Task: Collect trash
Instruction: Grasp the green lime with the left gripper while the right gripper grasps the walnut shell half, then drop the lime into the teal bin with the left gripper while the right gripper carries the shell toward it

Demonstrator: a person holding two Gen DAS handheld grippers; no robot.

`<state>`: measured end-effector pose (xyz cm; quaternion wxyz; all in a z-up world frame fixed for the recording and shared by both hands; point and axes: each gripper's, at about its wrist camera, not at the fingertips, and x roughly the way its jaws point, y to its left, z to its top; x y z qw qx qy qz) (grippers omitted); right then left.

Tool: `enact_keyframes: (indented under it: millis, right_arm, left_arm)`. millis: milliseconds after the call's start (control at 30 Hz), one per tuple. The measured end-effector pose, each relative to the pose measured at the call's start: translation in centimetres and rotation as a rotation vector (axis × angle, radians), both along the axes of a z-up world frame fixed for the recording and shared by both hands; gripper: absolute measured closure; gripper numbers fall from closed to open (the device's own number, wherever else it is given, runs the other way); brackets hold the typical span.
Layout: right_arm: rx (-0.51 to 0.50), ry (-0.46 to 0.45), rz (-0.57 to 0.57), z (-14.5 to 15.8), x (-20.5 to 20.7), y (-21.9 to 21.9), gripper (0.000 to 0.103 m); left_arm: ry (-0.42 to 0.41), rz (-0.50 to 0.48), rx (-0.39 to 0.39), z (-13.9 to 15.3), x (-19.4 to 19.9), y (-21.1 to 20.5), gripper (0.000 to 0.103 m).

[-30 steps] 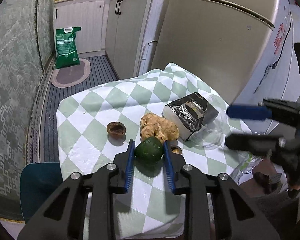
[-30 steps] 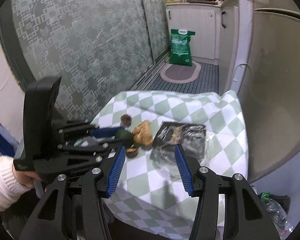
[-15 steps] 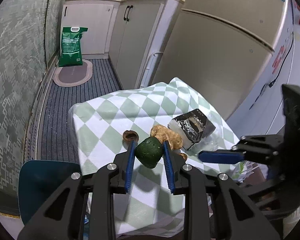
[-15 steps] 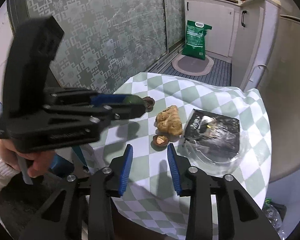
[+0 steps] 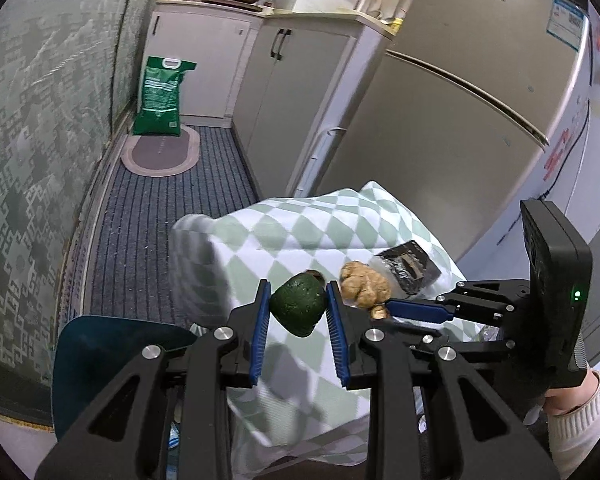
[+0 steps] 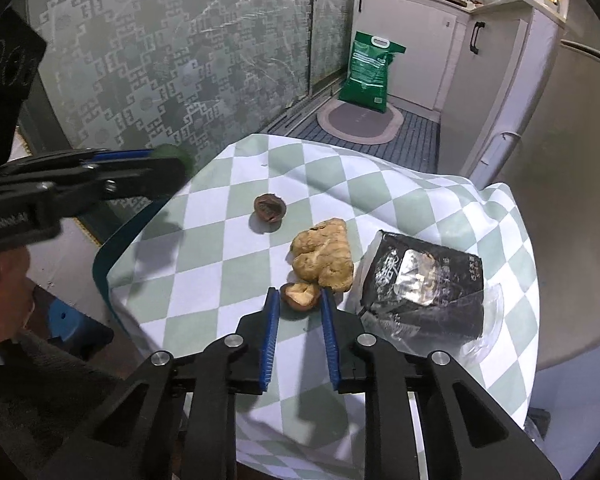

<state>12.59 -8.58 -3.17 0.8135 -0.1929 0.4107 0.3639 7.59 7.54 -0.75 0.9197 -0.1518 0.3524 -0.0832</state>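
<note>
My left gripper is shut on a dark green avocado piece and holds it in the air above the table's near-left edge; it also shows at the left of the right wrist view. My right gripper is open, its blue pads on either side of a small brown nut shell on the checked tablecloth. A lumpy tan ginger root lies just behind the shell. A second brown shell lies farther back. A black foil wrapper lies to the right.
A clear plastic lid sits under the wrapper. A blue chair stands left of the table. A fridge stands behind it. A green bag and a mat are on the striped floor.
My left gripper has lifted the avocado piece off the table and drawn it back to the left. My right gripper has moved in and narrowed around the small shell.
</note>
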Motion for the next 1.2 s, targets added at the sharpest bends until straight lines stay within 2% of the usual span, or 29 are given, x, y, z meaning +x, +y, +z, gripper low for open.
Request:
enact_keyframes:
  millis: [200,400,533,800,1200]
  right_arm:
    - [-0.014,-0.007,-0.014,-0.2,0.5,0.9,0.083]
    - [-0.022,-0.001,-0.028,-0.2,0.6,1.3,0.083]
    - [-0.006,0.009,0.000,0.3,-0.3,1.9,0.083]
    - [0.026,0.000,0.055,1.8,-1.6,3.7,0.083]
    - [0.095,0.041,0.166,3.6,-3.8,8.9,0.083]
  left_arm:
    - [0.004,0.030,-0.003,0.1,-0.6,1.7,0.073]
    - [0.068,0.084,0.035,-1.2,-0.5,3.6,0.073]
    - [0.151,0.130,0.073,-2.8,-0.3,5.0,0.073]
    - [0.289,0.156,0.112,-6.1,-0.2,6.8,0.073]
    - [0.527,0.194,0.174,-12.1,-1.2,11.1,0.072]
